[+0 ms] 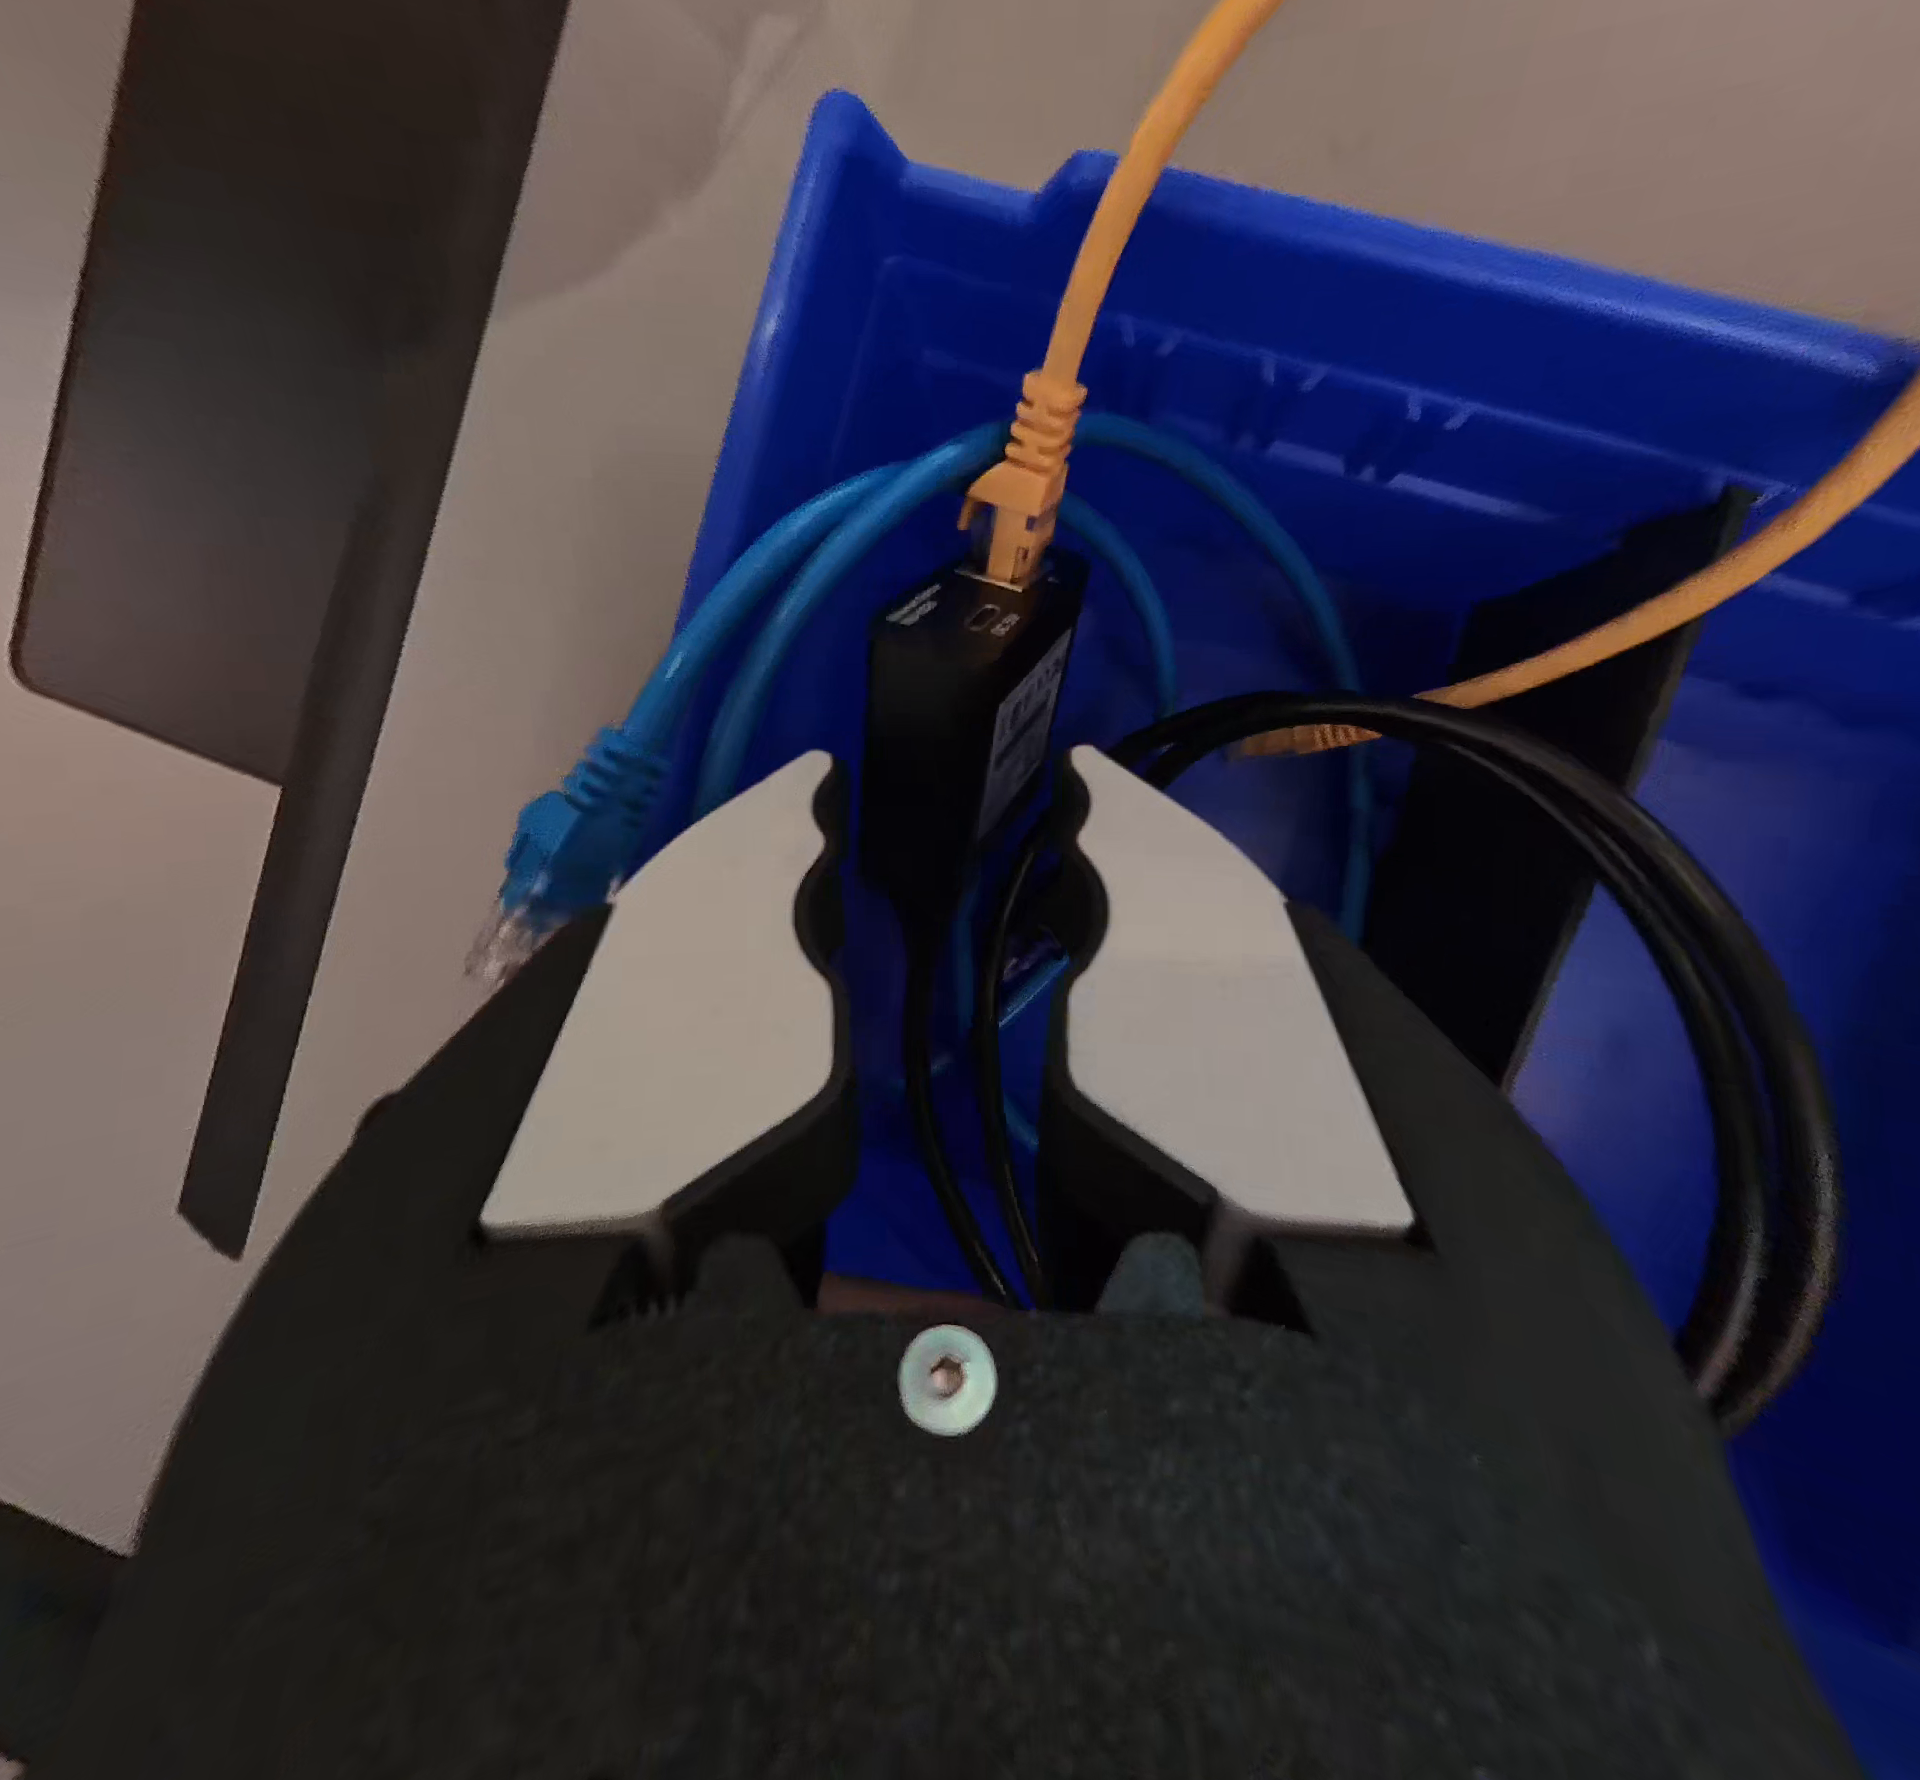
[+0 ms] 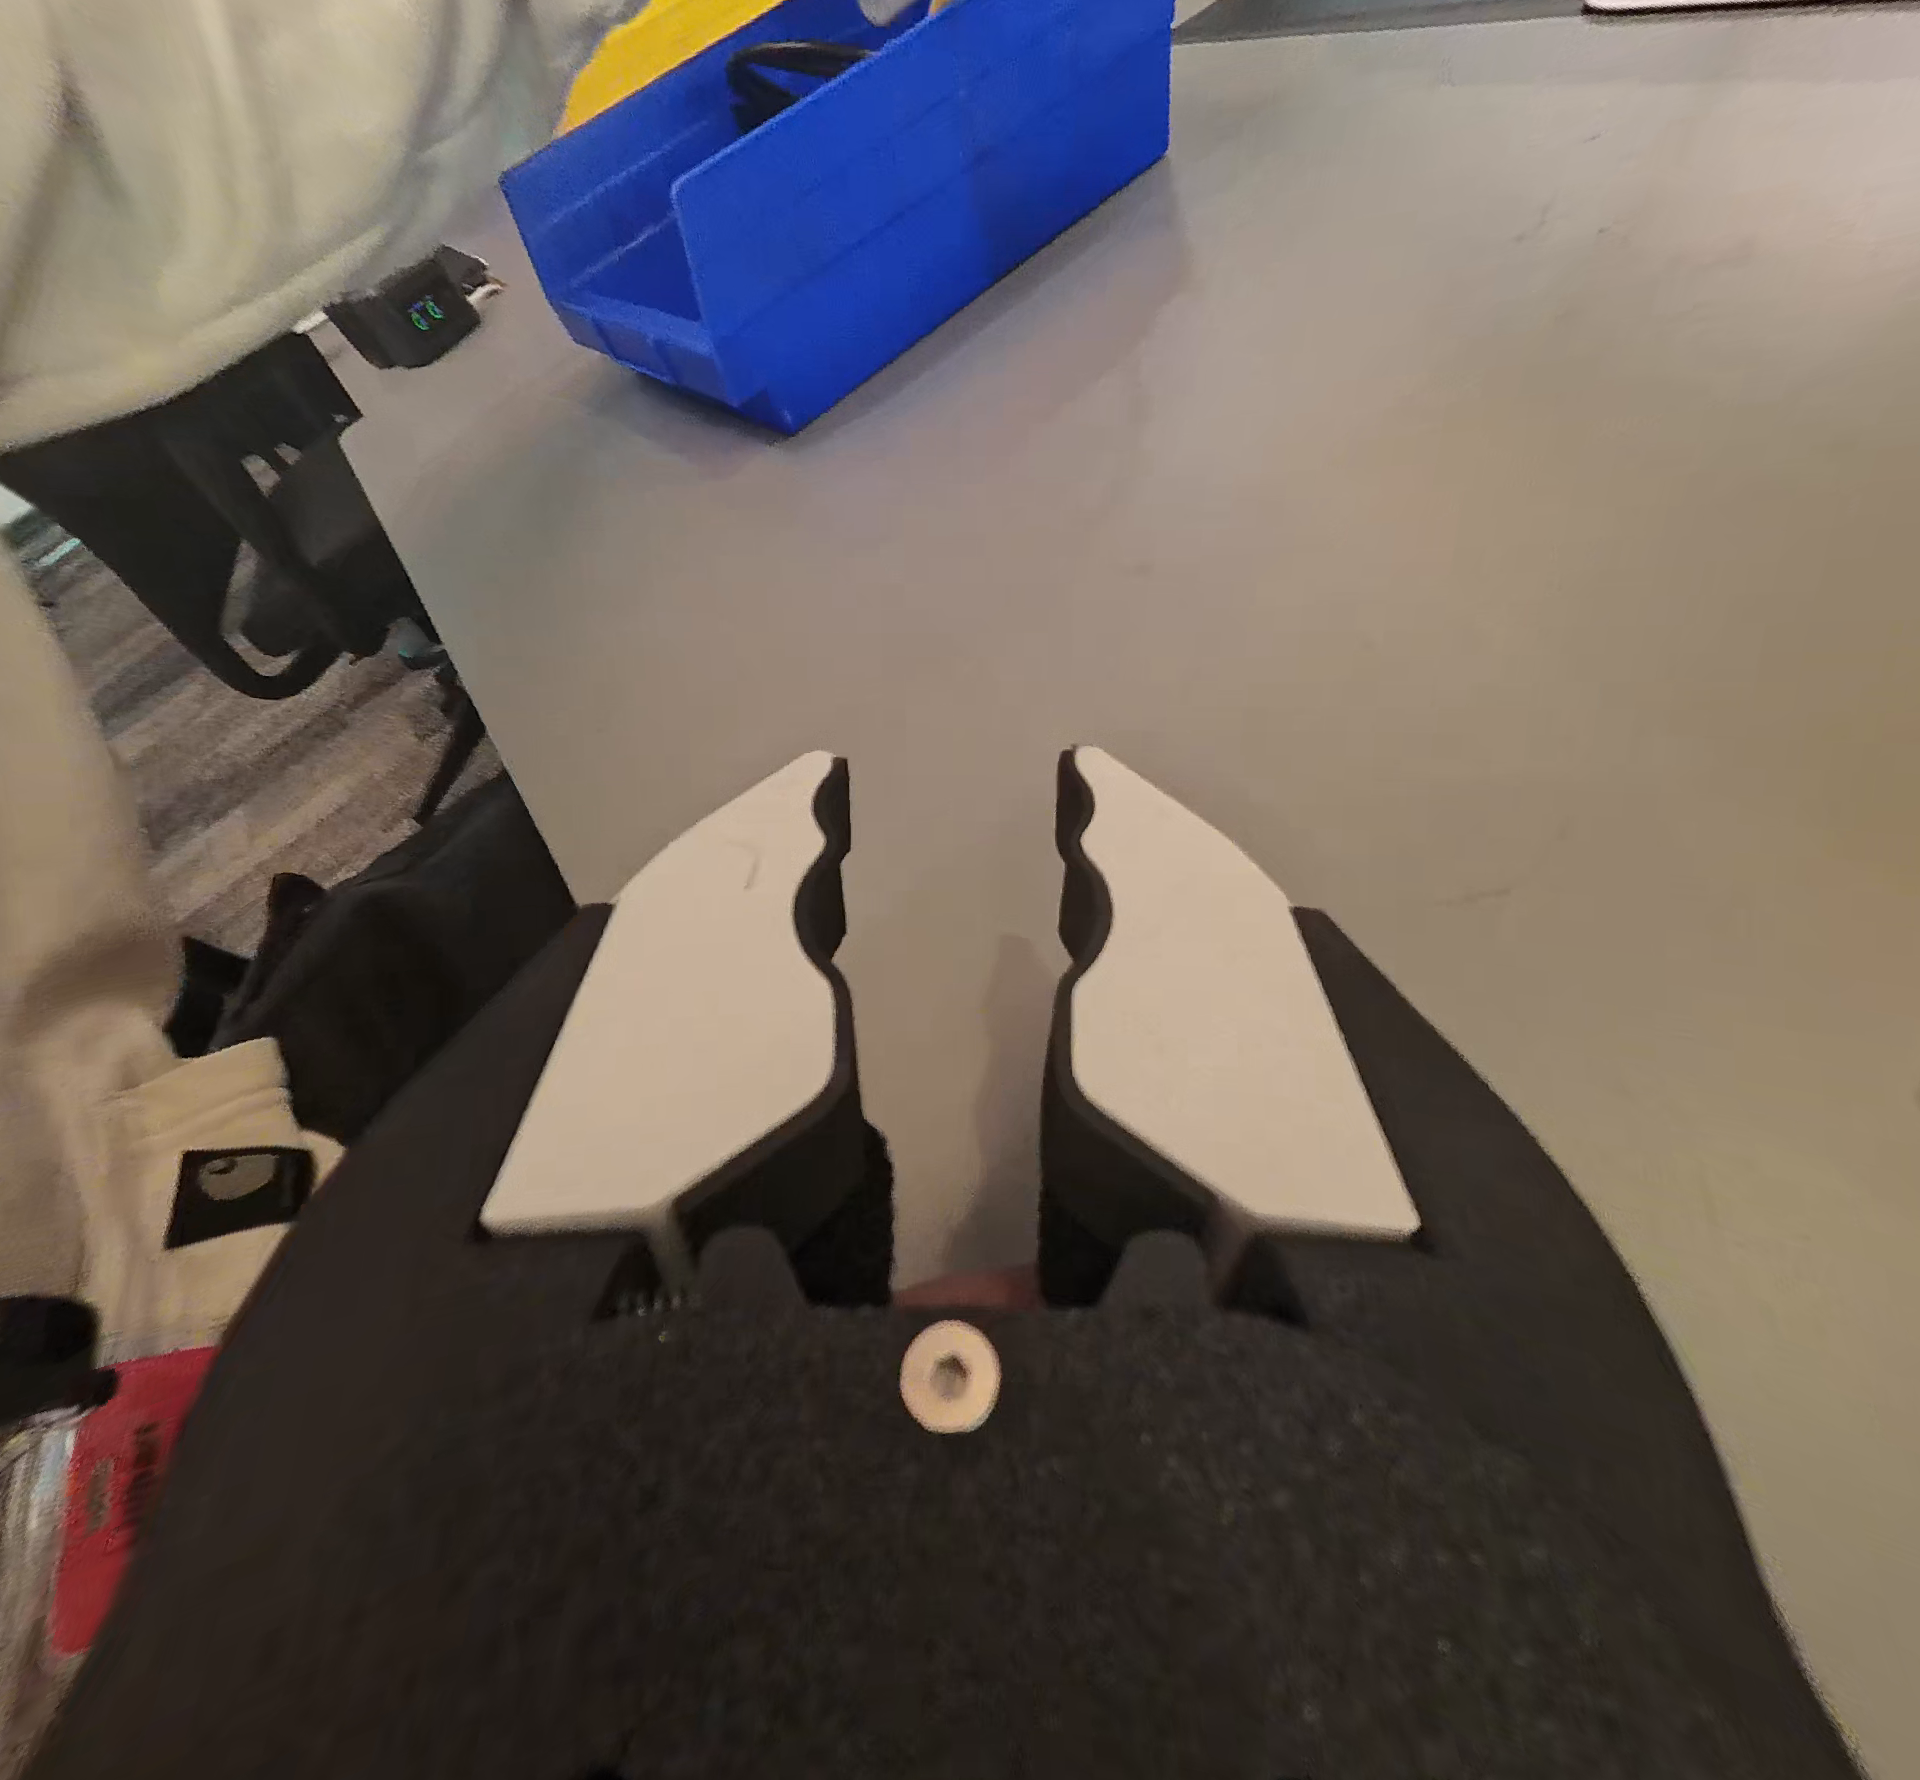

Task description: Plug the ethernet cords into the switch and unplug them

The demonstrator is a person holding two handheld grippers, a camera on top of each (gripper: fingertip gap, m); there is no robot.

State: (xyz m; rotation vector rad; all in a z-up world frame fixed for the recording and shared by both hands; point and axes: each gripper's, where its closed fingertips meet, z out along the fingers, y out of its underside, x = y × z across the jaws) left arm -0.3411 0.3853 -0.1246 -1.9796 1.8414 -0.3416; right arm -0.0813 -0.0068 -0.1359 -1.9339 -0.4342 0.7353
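Left wrist view: your left gripper (image 1: 951,785) is clamped on the slim black box switch (image 1: 961,722), above the blue plastic bin (image 1: 1558,442); the orange ethernet cord (image 1: 1101,255) is plugged into its end.

Right wrist view: your right gripper (image 2: 954,774) is parted and holds nothing, well apart from that bin (image 2: 883,203).

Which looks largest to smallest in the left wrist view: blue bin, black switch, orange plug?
1. blue bin
2. black switch, though it is nearer the camera
3. orange plug

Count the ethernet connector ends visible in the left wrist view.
3: orange connector plugged into the black switch; blue connector hanging loose at left; another orange end behind the black cable. Others may be hidden.
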